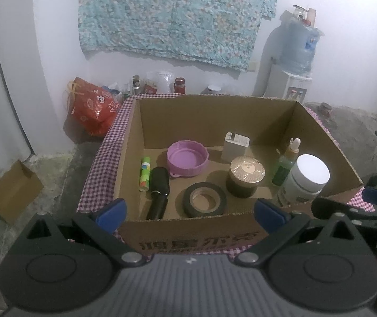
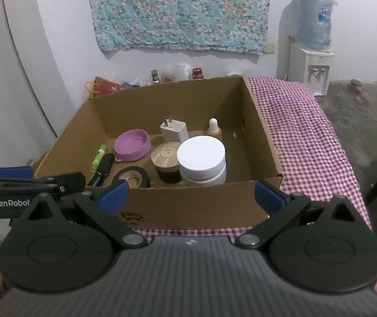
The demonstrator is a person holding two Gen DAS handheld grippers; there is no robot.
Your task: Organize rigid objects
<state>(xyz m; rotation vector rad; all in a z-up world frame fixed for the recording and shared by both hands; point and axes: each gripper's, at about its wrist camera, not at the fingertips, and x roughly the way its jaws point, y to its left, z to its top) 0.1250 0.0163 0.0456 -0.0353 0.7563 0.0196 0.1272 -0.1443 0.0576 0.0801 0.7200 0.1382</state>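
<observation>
Claws both empty, spread wide: left claw point(image 1: 189, 212), right claw point(image 2: 189, 194); cardboard box point(image 1: 188, 235) sat just ahead of each.

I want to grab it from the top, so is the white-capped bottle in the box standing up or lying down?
Upright. The white-capped bottle stands on the box floor, its flat round cap facing up in both views.
</observation>
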